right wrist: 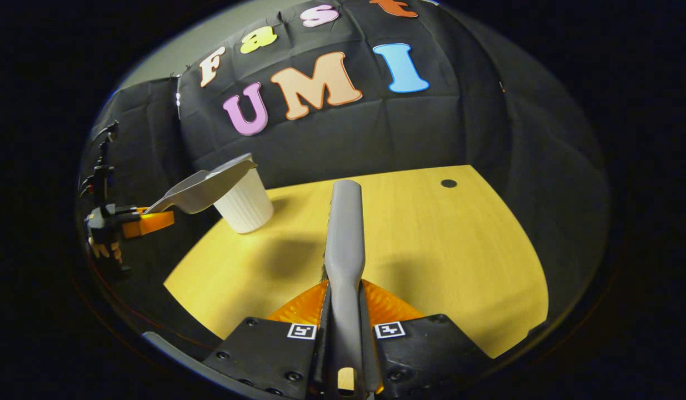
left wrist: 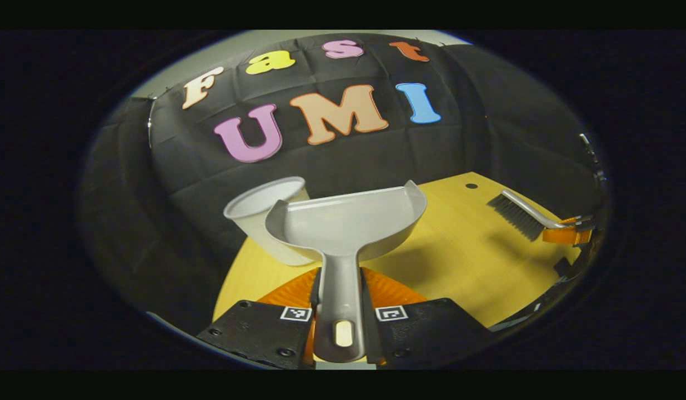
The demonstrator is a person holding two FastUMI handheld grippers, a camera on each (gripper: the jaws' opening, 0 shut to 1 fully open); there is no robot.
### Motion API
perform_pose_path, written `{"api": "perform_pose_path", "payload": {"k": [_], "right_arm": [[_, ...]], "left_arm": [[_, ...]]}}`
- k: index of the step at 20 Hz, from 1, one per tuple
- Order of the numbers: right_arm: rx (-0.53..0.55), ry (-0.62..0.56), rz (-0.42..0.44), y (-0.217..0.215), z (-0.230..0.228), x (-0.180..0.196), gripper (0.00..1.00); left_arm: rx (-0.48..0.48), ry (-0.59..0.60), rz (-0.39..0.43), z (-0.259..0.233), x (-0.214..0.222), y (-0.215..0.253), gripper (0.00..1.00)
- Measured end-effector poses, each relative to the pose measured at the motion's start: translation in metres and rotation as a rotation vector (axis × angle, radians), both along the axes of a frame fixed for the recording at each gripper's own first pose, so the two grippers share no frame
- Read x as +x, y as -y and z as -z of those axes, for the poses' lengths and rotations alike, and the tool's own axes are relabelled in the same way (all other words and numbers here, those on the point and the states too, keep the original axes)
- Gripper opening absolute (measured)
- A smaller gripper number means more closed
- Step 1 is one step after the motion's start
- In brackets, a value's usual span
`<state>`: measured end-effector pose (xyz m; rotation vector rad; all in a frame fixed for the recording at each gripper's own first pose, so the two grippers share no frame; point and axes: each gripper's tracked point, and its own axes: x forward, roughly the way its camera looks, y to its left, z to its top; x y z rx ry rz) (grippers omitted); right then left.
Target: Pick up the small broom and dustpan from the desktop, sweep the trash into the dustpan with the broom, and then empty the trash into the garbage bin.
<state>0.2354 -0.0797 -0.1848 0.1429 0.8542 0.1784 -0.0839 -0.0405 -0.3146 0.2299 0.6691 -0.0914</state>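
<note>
Left gripper view takes in the yellow worktop (left wrist: 465, 250) first, a wooden surface with a small dark hole near its far edge, set against the black cloth wall. Over its near-left part the grey dustpan (left wrist: 348, 222) is held up off the surface, its scoop facing away and its tray bare. Just behind the scoop's left side stands the white garbage bin (left wrist: 254, 214), a ribbed cup-shaped pot at the worktop's far-left edge; the scoop's lip overlaps its rim from this angle. The left claw (left wrist: 341, 311) is closed narrow on the dustpan's handle, both fingers pressing its sides.

Far to the right, above the worktop, the small broom (left wrist: 517, 214) shows side-on, dark bristles hanging down from a pale handle that runs back into the other claw.

Right gripper view looks along the broom (right wrist: 344, 233) from behind: its grey handle rises straight up the middle, held clear of the worktop (right wrist: 431, 250). The right claw (right wrist: 345, 328) is closed narrow on that handle, a finger on each side. At the left the dustpan (right wrist: 201, 189) hangs tilted over the top of the bin (right wrist: 245, 205), its edge at the rim, with the left claw (right wrist: 148, 221) gripping its handle.
</note>
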Motion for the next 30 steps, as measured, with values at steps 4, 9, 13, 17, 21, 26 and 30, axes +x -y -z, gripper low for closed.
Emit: {"api": "perform_pose_path", "payload": {"k": [4, 9, 13, 17, 21, 26, 30], "right_arm": [[-0.084, -0.121, 0.068, -0.006, 0.044, -0.036, 0.22], [-0.168, -0.191, 0.065, -0.034, 0.078, -0.044, 0.23], [-0.218, -0.222, 0.029, -0.033, 0.096, -0.033, 0.23], [-0.254, -0.220, 0.020, -0.033, 0.098, -0.035, 0.23], [-0.270, -0.230, 0.021, -0.040, 0.104, -0.034, 0.24], [-0.264, -0.250, 0.010, -0.043, 0.099, -0.038, 0.27], [-0.227, -0.232, 0.002, -0.045, 0.064, -0.041, 0.41]], "left_arm": [[-0.074, -0.145, -0.055, 0.085, -0.032, 0.012, 0.27], [0.004, -0.177, -0.053, 0.127, -0.039, -0.001, 0.29], [0.011, -0.179, -0.049, 0.136, -0.049, -0.004, 0.28], [0.030, -0.229, -0.056, 0.147, -0.059, -0.009, 0.29], [0.032, -0.245, -0.063, 0.157, -0.065, -0.010, 0.29], [0.033, -0.266, -0.067, 0.163, -0.069, -0.011, 0.31], [0.016, -0.240, -0.030, 0.153, -0.072, 0.001, 0.58]]}}
